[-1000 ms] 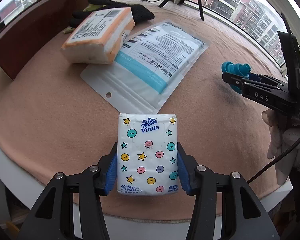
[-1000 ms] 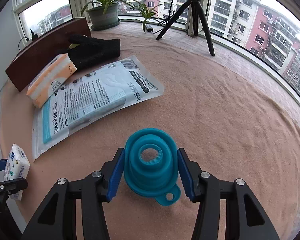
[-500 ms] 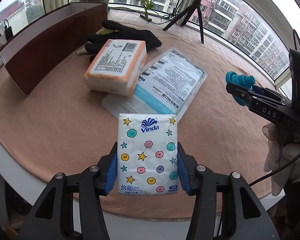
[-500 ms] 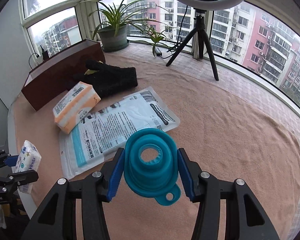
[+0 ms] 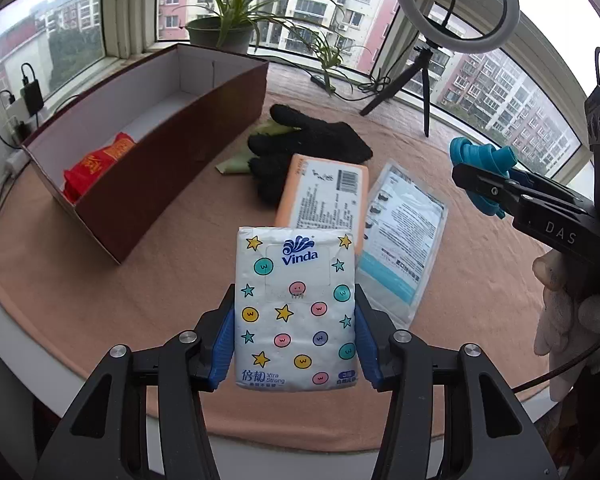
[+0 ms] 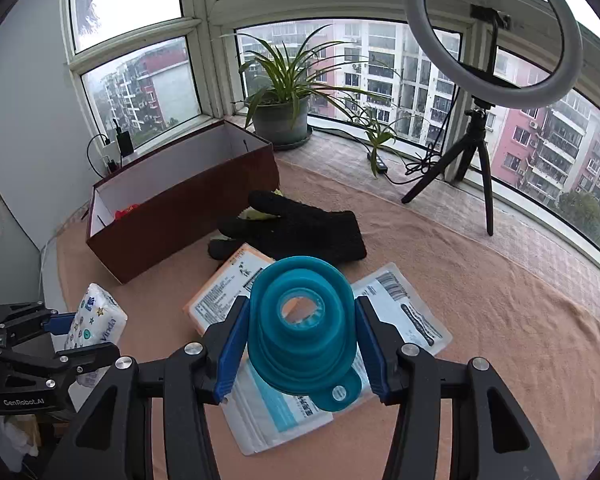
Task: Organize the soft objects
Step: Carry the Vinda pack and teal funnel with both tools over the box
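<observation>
Tan cloth (image 6: 500,320) over table — window bay, ring light (image 6: 492,36).

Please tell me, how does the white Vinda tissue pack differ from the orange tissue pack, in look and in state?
The white Vinda tissue pack carries coloured stars and smiley faces; the orange tissue pack shows a printed white label with a barcode. The Vinda pack is clamped in the left gripper above the table; the orange pack lies flat on the peach cloth, partly over the clear mask bag. Both are soft wrapped packs outside the brown box.
</observation>
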Motion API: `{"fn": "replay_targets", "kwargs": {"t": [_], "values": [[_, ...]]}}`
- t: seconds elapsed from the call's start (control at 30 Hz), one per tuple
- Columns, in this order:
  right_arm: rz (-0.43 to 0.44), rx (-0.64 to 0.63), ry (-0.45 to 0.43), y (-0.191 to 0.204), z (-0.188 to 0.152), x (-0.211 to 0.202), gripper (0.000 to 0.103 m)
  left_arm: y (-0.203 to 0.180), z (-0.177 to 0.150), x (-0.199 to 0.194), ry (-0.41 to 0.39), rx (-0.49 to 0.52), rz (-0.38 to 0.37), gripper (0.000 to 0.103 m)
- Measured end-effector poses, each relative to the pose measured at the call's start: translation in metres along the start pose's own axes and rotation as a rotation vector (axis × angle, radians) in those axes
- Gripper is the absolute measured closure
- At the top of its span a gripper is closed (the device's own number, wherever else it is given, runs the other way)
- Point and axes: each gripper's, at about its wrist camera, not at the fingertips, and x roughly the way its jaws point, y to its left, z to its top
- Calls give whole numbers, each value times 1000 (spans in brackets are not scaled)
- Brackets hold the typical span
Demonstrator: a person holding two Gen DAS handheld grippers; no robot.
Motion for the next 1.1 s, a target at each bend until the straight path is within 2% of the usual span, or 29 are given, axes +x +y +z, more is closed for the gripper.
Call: {"fn": "replay_targets", "kwargs": {"t": [0.63,0.9,1.1], "values": [[35,-41,-32,104,77,43,55,130,86,-20,-116,-17,42,53],[53,-63,-21,140,109,74,55,158,116,-20,-163,17,72,53],[62,-53,-3,151,129,99,55,172,136,-8,-167,31,88,53]]}}
